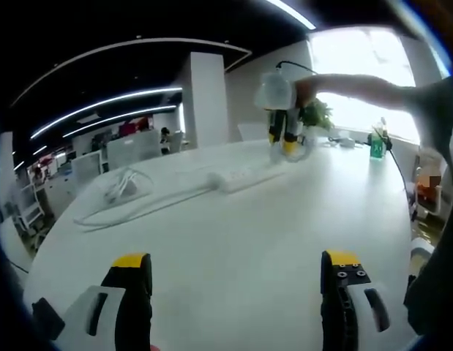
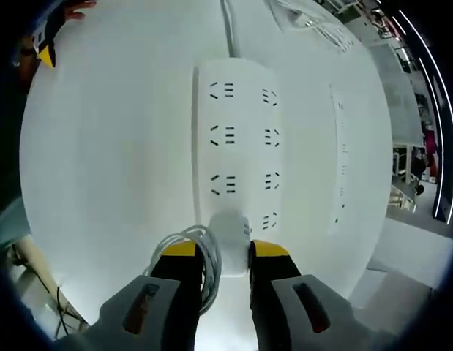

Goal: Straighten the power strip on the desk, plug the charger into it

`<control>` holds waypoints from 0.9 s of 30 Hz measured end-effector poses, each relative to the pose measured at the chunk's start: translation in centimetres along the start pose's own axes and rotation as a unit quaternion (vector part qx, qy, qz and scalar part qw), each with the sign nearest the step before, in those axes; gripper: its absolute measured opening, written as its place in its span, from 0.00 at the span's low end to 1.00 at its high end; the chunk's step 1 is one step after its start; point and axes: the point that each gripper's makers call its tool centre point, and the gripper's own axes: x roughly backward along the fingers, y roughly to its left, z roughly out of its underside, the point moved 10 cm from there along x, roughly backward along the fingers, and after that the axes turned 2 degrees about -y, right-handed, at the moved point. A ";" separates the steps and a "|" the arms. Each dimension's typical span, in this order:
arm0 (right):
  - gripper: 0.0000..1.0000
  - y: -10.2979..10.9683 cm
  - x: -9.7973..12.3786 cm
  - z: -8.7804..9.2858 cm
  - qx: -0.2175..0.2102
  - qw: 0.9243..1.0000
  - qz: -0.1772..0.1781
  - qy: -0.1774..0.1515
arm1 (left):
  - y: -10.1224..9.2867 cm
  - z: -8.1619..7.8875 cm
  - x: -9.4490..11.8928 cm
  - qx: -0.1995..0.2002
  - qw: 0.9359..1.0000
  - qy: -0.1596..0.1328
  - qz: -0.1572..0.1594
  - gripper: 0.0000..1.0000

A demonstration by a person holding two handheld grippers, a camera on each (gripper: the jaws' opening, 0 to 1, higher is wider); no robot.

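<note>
in the right gripper view the right gripper (image 2: 223,256) reaches down over the near end of the power strip (image 2: 237,146), its yellow-tipped jaws drawn in on either side of the white charger (image 2: 227,241) and clenched on it. the charger's body sits right at the strip's end, over the last row of sockets; whether its pins are seated cannot be told from here. a coil of white cable (image 2: 200,252) loops beside the left jaw, touching it. the strip lies flat on the white desk (image 2: 102,161), long side running straight away from the camera, with its own cord (image 2: 227,29) leaving the far end. at the upper left edge of this view the left gripper's yellow tip and a hand show.

in the left gripper view the left gripper (image 1: 237,267) hangs above bare desk (image 1: 233,227) with its jaws wide apart and nothing between them — released. farther off, the right gripper (image 1: 282,139) stands nearly upright over the end of the power strip (image 1: 244,177), a person's arm (image 1: 372,88) stretching to it from the right. the strip's cord (image 1: 138,208) trails left in a loose loop, near a tangle of white cable (image 1: 125,186). behind stand a small green plant (image 1: 316,113), a green container (image 1: 377,146) — and a bright window.
</note>
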 end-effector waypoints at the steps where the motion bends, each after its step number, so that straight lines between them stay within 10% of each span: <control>1: 0.22 0.0 0.0 0.0 -0.001 1.000 -0.001 0.000 | 0.0 0.0 0.0 -0.001 1.000 0.001 0.000 0.99; 27: 0.22 -0.7 -0.9 -0.2 0.001 1.000 -0.014 0.010 | -0.2 0.2 0.0 0.002 1.000 0.000 -0.002 0.99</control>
